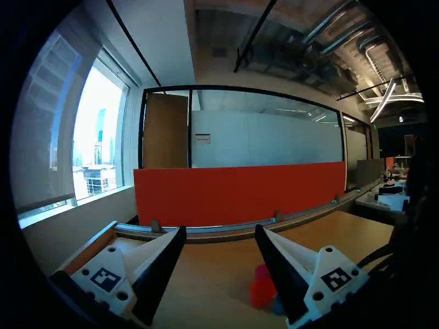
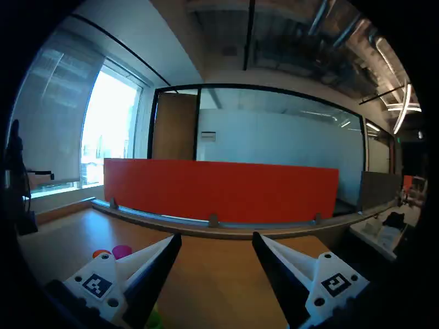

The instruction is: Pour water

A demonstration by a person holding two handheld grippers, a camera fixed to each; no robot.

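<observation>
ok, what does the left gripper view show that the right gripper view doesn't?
Left gripper view: a red cup with a blue object beside it, near the open left tongs. Right gripper view: a pink cup and an orange cup on the desk at left, a green object at the bottom edge, and the open right tongs. Shared: desk, orange divider, window, glass wall.

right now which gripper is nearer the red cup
Left. The left gripper has the red cup close beside its right finger; the right gripper is farther off, cup to its left.
</observation>
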